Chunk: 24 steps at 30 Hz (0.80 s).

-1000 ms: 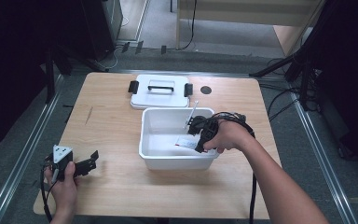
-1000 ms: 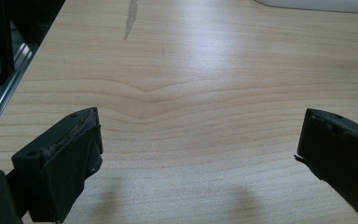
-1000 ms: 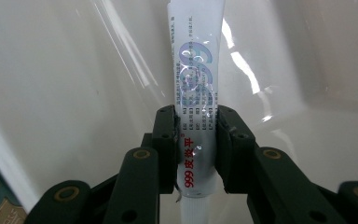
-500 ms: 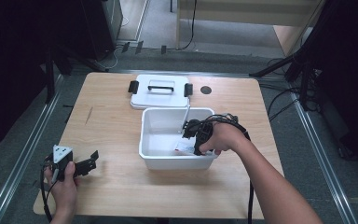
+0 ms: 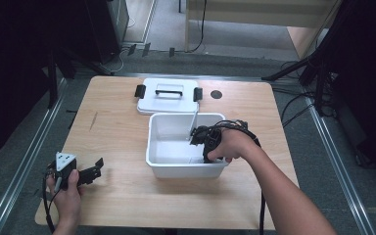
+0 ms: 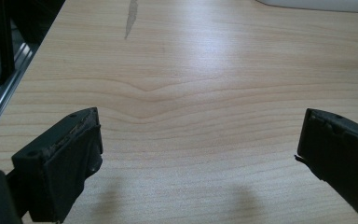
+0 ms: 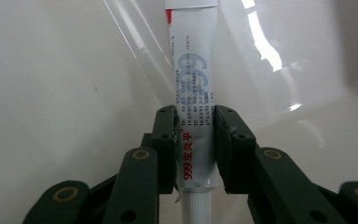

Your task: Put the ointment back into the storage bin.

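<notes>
From the high view, the right gripper (image 5: 199, 138) reaches down inside the white bin (image 5: 162, 162) at mid-table, probably to set its load on the bin floor, while the left gripper (image 5: 94, 170) rests idle on the table (image 5: 117, 122) at the near left, and the bin's lid (image 5: 169, 95) lies just beyond the bin. In the left gripper view the jaws stand spread wide over bare wood, holding nothing. In the right gripper view the jaws pinch a white ointment tube (image 7: 193, 107) across its lower body, cap toward the camera, so it stays upright against the bin wall.

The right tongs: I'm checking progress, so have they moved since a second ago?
Yes. The right tongs, shut on the tube, have sunk slightly deeper into the white bin, towards its near wall.
</notes>
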Motion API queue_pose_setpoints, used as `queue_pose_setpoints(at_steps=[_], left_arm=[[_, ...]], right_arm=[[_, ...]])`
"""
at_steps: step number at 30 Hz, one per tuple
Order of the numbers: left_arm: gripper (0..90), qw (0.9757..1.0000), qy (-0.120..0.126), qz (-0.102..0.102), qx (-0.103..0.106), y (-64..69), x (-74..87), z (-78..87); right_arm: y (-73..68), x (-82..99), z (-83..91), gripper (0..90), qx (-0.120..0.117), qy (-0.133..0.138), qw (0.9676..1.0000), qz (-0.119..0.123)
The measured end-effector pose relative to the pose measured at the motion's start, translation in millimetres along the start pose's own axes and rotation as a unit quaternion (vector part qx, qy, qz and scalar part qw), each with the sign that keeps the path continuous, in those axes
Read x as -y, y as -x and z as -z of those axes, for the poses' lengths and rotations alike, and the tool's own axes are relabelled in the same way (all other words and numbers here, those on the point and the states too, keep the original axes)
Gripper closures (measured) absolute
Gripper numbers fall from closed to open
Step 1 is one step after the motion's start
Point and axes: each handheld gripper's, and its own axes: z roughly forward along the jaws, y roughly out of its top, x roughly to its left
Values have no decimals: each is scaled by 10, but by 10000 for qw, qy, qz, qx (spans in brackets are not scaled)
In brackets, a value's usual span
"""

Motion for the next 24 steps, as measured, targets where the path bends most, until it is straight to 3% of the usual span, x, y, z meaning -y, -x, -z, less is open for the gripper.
queue_pose_setpoints(at_steps=[13,14,17,21,24], left_arm=[[6,10000,0,-3,-1,0,0,0],[6,10000,1,-4,-2,0,0,0],[6,10000,5,0,8,2,0,-1],[6,10000,2,-2,7,4,0,-2],[6,10000,5,-5,7,4,0,-1]], right_arm=[[0,25,19,715,-49,57,10000,30],[6,31,32,627,-112,124,9999,-34],[12,32,67,495,-244,229,9994,-122],[12,44,117,564,-240,370,9989,-125],[43,68,198,727,-242,585,9978,-206]])
